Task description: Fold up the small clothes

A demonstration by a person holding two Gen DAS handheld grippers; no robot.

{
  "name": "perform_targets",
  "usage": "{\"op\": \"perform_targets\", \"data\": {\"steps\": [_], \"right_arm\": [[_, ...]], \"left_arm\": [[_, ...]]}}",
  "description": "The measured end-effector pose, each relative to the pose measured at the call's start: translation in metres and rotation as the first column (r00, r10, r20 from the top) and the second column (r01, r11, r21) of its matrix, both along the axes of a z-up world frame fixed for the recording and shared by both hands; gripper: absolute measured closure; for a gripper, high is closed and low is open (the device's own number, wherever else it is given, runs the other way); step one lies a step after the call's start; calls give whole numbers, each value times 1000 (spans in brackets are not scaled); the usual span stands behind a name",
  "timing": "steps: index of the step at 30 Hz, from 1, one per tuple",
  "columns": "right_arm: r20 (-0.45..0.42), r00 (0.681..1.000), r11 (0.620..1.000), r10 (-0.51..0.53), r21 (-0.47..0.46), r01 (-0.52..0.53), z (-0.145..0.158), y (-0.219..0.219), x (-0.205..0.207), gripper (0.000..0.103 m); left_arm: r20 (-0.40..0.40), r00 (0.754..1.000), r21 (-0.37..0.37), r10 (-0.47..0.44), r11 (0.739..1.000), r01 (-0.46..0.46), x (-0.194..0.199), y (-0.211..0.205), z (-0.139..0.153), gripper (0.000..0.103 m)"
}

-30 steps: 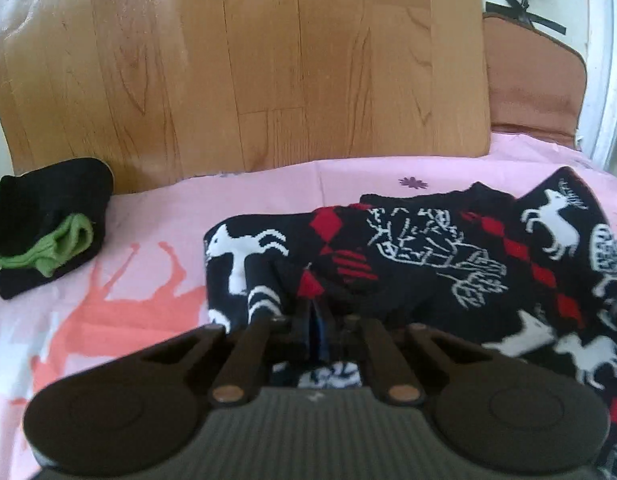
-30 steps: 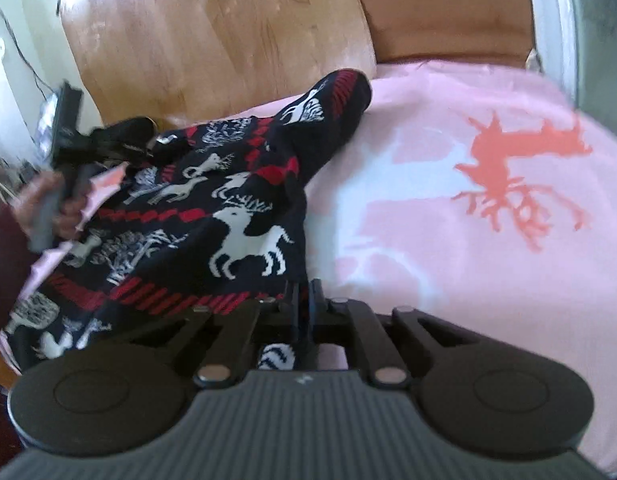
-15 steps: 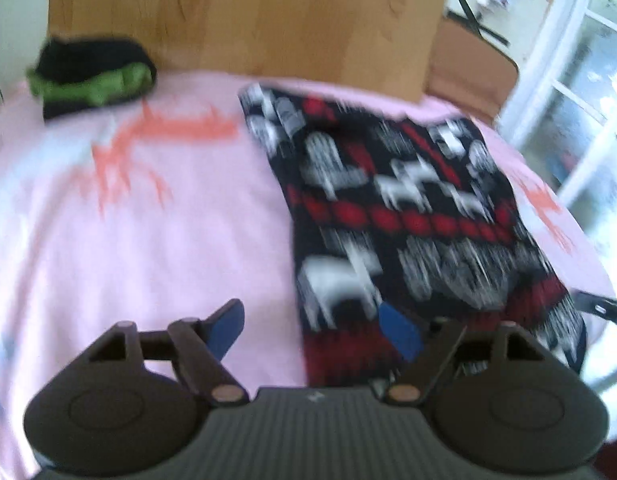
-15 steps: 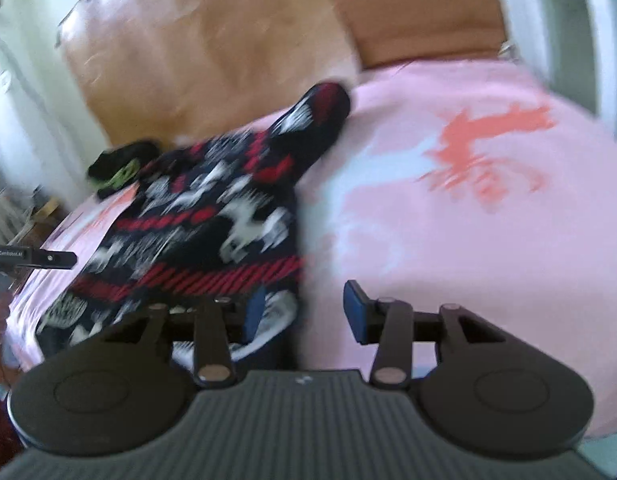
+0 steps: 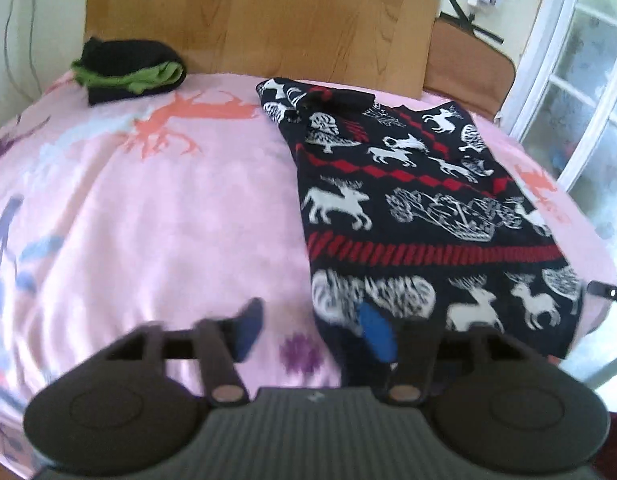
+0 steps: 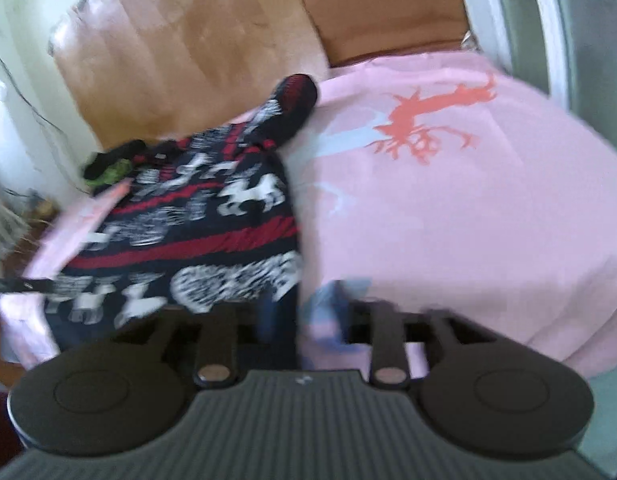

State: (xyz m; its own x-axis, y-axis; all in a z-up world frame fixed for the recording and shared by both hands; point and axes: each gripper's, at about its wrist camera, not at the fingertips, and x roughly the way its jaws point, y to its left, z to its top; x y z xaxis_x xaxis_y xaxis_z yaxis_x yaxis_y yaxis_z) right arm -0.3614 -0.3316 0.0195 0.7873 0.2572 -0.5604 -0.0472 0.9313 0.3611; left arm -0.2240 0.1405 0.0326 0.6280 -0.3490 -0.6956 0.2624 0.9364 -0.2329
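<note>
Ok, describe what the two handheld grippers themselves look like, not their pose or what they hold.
Both look alike. The left gripper has a dark grey ribbed body flanked by two round black discs, black linkage bars with coppery pivot pins, and blue pads on its fingers. The right gripper shows the same build, its blue pads blurred. No cables or sleeves are visible.

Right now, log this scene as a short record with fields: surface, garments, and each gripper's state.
surface: pink blanket with deer print
sweater: black, red and white sweater lying spread flat on the blanket's right part
folded item: black and green garment at the far left, by the wooden board
left gripper: open, holding nothing, at the sweater's near left corner
right gripper: open, holding nothing, at the sweater's near right corner
</note>
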Motion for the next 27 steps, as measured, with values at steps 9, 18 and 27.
{"op": "perform_targets", "data": {"steps": [9,18,27], "right_arm": [[-102,983,986,156,69,-149,-35,-1,-5,53],[-90,971,972,221,99,-212,-47,13,8,96],[25,940,940,340,28,-341,-1,4,-26,96]], "left_arm": [[-23,997,-105,-77,992,74,-29,-8,-16,22],[-201,978,-208,-62,978,19,-5,-11,-58,80],[-118,986,-276,-118,958,81,-43,10,-18,93]]}}
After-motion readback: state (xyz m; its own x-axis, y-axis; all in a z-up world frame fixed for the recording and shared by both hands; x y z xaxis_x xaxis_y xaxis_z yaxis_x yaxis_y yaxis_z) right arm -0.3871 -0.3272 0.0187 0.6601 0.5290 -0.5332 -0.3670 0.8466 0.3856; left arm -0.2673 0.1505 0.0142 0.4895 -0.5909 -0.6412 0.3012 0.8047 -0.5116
